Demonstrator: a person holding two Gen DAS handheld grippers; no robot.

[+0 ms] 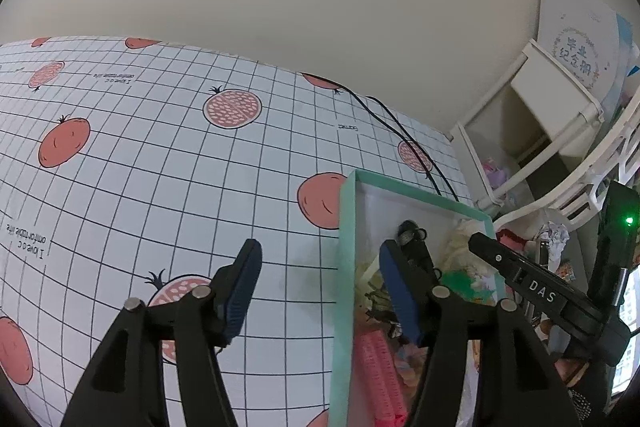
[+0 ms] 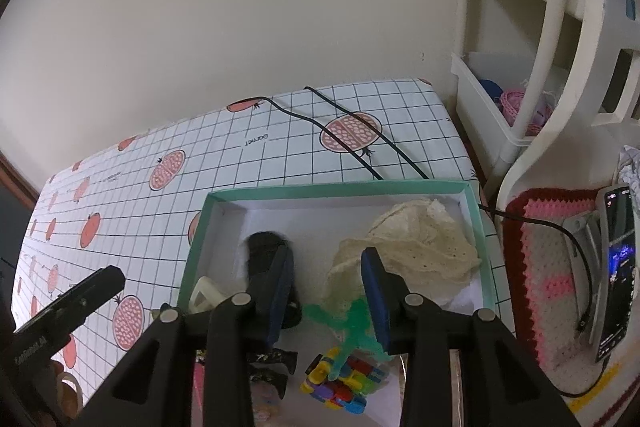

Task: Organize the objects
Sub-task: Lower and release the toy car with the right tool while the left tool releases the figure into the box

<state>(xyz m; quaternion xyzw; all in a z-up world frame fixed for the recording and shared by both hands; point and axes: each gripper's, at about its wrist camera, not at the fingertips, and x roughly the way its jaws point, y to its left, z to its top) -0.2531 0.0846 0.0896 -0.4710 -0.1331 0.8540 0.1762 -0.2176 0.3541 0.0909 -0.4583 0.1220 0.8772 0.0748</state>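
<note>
Two grippers: we hold one in each hand above a shallow box on a table.
Table: we see a white gridded cloth point(image 2: 280, 155) printed with red fruit, with two black cables point(image 2: 352, 147) running across it to the box's far edge.
Box: the mint-rimmed box point(image 2: 336, 189) has a white floor and lies at the table's right end, beside a white plastic rack point(image 2: 496, 115).
Box contents, right wrist view: we find a cream lace cloth point(image 2: 424, 243) in the far right corner, a black bundle point(image 2: 262, 247) toward the far left, a green stretchy figure point(image 2: 352, 323) in the middle, a cluster of coloured clips point(image 2: 340, 379) nearer us, and a cream clip point(image 2: 206, 293) at the left wall.
Left gripper point(image 1: 320, 287): our jaws stand spread, straddling the box's left wall; one finger hangs over the cloth outside, the other inside the box near a small black item point(image 1: 408, 233). Nothing is between the pads.
Right gripper point(image 2: 328, 287): our jaws stand apart over the box, with the green figure lying below the gap; we see no pad pressing on it.
Right of the box: a phone point(image 2: 616, 267) with a lit screen leans over a pink and red crocheted mat point(image 2: 548, 275).
</note>
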